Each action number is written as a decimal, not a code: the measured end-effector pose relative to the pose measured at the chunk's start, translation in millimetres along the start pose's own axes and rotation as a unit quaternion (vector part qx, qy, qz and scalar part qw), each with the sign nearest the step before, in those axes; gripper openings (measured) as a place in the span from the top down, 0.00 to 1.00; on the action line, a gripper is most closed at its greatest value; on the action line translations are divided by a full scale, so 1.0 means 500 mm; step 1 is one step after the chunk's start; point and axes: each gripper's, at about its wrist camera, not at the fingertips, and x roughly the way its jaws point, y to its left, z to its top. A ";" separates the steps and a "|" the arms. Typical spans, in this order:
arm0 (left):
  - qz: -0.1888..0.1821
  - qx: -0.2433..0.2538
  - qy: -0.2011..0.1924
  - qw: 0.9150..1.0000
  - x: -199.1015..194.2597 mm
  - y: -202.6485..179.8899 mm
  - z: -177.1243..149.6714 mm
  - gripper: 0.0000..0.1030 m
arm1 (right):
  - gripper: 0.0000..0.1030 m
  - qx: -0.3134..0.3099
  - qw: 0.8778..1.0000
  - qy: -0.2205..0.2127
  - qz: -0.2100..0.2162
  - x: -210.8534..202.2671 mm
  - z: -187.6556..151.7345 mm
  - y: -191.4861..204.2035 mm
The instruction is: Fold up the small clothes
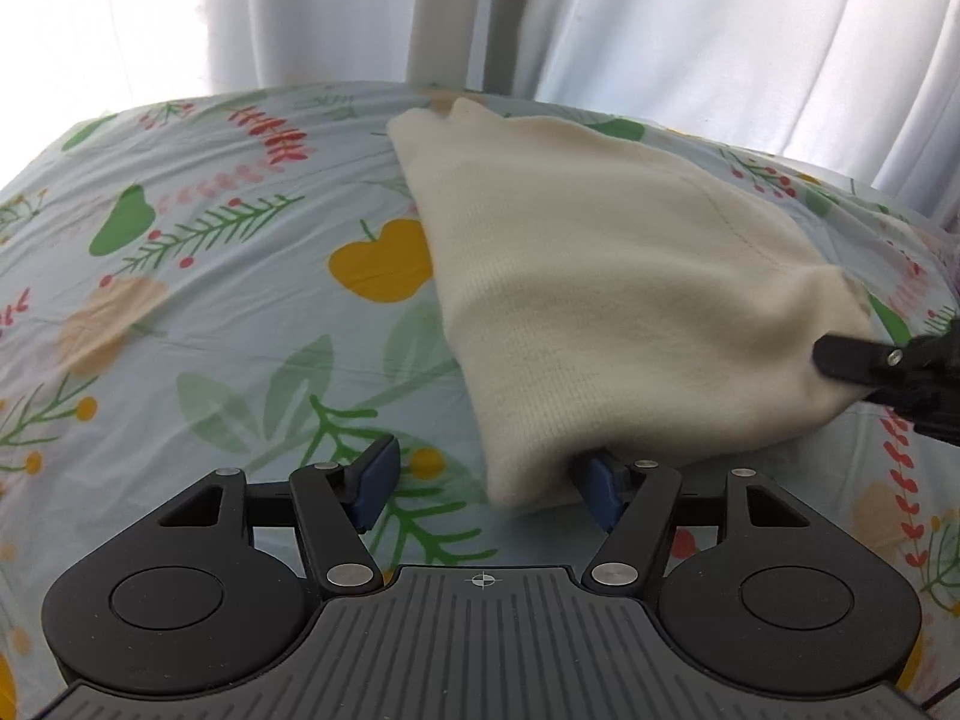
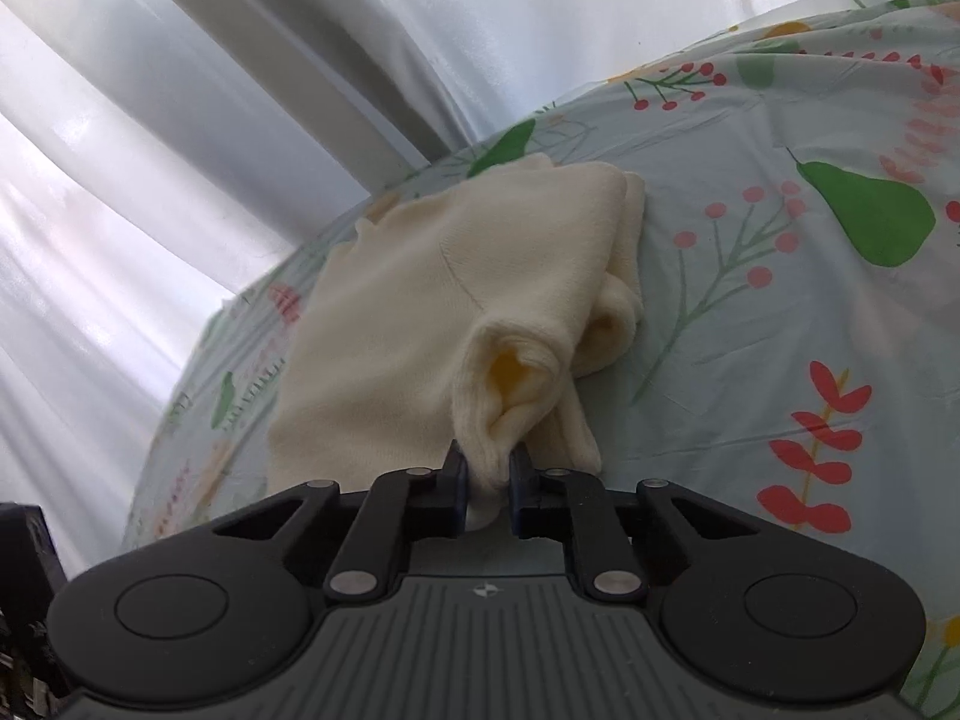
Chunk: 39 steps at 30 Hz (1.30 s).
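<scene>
So, over on the left: left gripper (image 1: 486, 480) low over the printed sheet (image 1: 198, 312), jaws spread wide, not clamping a thing. Left blue pad (image 1: 377, 480) out in the clear above the leaf print; right pad tucked just under the near corner of the cream garment (image 1: 606, 276), touching or close to it, hard to say which. Yellow apple print (image 1: 384, 261) peeking out just beside the garment's left edge, green pear shape (image 1: 123, 222) further left. White curtains (image 1: 720, 18) hanging behind the surface.

Moving right: garment draped in a rough triangle, far end lying flat toward the curtains, near edge lifted off the sheet. Right gripper (image 1: 840, 360) poking in from the right edge of the left wrist view, black tip against the garment's right corner.

From the right wrist camera: right gripper (image 2: 487, 480) with jaws pinching a bunched fold of the cream garment (image 2: 432, 288), fabric squeezed between the two pads and puckered into a little pocket just ahead. Rest of it sagging back onto the sheet (image 2: 750, 324), with a rumpled layer on its right side. Green pear print (image 2: 870, 222) and red leaf sprig (image 2: 816, 456) off to the right, well apart from the cloth.
</scene>
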 end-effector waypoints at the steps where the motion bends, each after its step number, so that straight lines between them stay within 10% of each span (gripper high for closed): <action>1: 0.005 -0.007 -0.005 1.000 -0.003 0.008 0.001 0.33 | 0.89 0.036 0.999 -0.011 0.035 -0.010 0.004 -0.015; 4: 0.000 -0.032 -0.009 0.999 -0.012 0.031 0.004 0.32 | 0.89 0.056 0.998 -0.029 0.017 -0.022 0.008 -0.040; 9: -0.009 -0.034 0.000 0.999 -0.020 0.044 0.002 0.32 | 0.78 -0.115 0.990 -0.005 -0.078 -0.023 -0.020 0.009; 13: -0.021 -0.056 0.010 0.998 -0.014 0.054 0.003 0.32 | 0.64 -0.220 0.973 -0.012 -0.064 -0.036 -0.017 0.049; 18: -0.021 -0.055 0.013 0.998 -0.010 0.054 0.006 0.32 | 0.74 -0.288 0.955 0.041 -0.065 0.024 -0.022 0.068; 20: -0.023 -0.050 0.011 0.998 -0.011 0.056 0.009 0.35 | 0.93 -0.279 0.957 0.041 -0.068 0.035 -0.020 0.063; 26: 0.012 -0.035 -0.010 0.999 -0.028 0.074 0.020 0.31 | 0.94 -0.252 0.967 -0.016 -0.025 -0.010 -0.001 0.068; 32: -0.002 -0.023 0.044 0.999 -0.050 0.094 0.017 0.40 | 0.93 -0.254 0.963 0.052 -0.067 0.015 -0.018 0.058; 39: -0.030 -0.085 -0.044 0.995 -0.093 0.112 0.102 0.24 | 0.86 -0.266 0.957 -0.049 -0.104 -0.016 0.026 0.119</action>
